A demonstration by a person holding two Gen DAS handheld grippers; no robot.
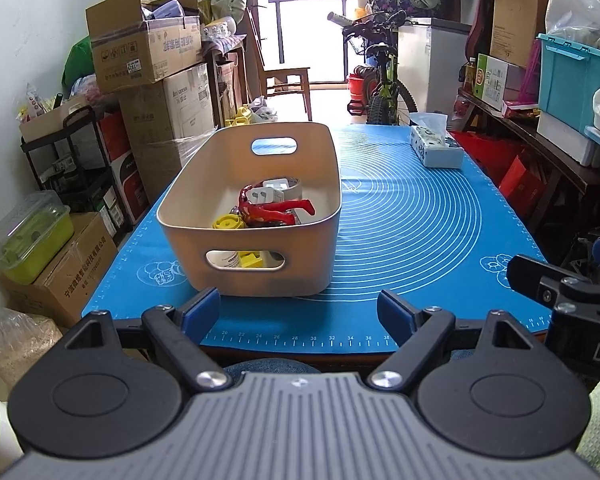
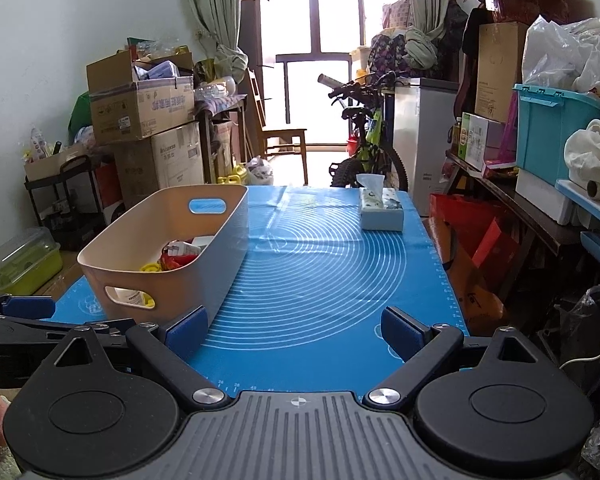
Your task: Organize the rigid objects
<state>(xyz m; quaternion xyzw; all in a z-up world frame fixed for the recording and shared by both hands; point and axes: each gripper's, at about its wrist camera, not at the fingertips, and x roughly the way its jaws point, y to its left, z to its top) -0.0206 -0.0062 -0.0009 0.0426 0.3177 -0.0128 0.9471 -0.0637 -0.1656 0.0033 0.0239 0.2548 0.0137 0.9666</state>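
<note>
A beige plastic basket with handle cut-outs stands on the blue mat, left of centre. Inside it lie a red toy car, a yellow piece, a white plug and other small items. My left gripper is open and empty, just in front of the basket's near wall. My right gripper is open and empty over the mat's near edge, to the right of the basket. The left gripper's body shows at the left of the right wrist view.
A tissue box sits at the mat's far right, also in the right wrist view. Cardboard boxes stack at the left, a bicycle stands behind the table, and a shelf with a teal bin lines the right.
</note>
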